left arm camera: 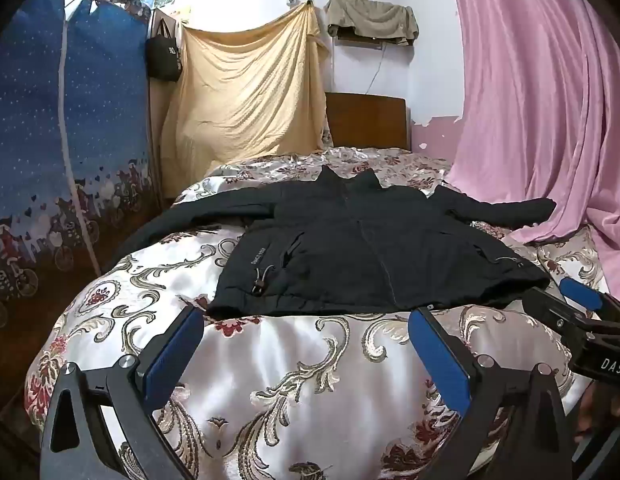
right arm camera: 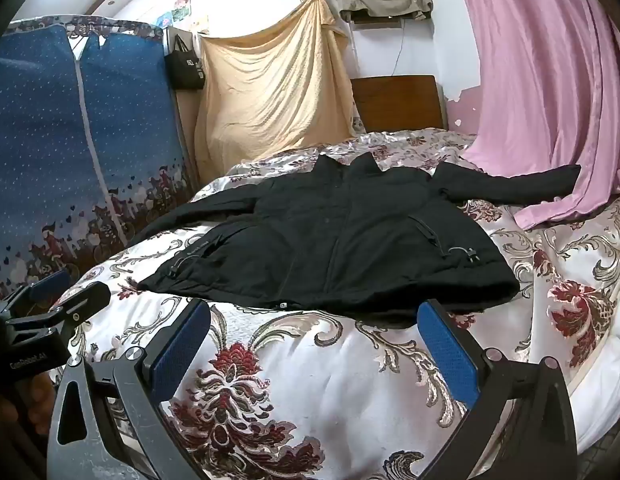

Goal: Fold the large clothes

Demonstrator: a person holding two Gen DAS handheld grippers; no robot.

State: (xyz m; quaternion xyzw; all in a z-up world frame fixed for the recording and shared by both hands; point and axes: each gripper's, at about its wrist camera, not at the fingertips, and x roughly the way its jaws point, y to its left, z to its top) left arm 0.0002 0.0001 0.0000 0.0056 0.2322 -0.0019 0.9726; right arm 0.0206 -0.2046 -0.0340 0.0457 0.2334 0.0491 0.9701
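Observation:
A black jacket (left arm camera: 350, 248) lies spread flat, front up, on the bed, collar toward the headboard and both sleeves stretched out sideways. It also shows in the right wrist view (right arm camera: 334, 240). My left gripper (left arm camera: 306, 320) is open and empty, hovering just short of the jacket's near hem. My right gripper (right arm camera: 314, 316) is open and empty, just short of the hem's right part. The right gripper also shows at the right edge of the left wrist view (left arm camera: 570, 300), and the left gripper shows at the left edge of the right wrist view (right arm camera: 66, 288).
The bed has a floral satin cover (left arm camera: 294, 360). A blue fabric wardrobe (left arm camera: 50, 160) stands on the left. A pink curtain (left arm camera: 542, 100) hangs on the right and touches the right sleeve. A wooden headboard (left arm camera: 366, 120) and a yellow cloth (left arm camera: 246, 88) are behind.

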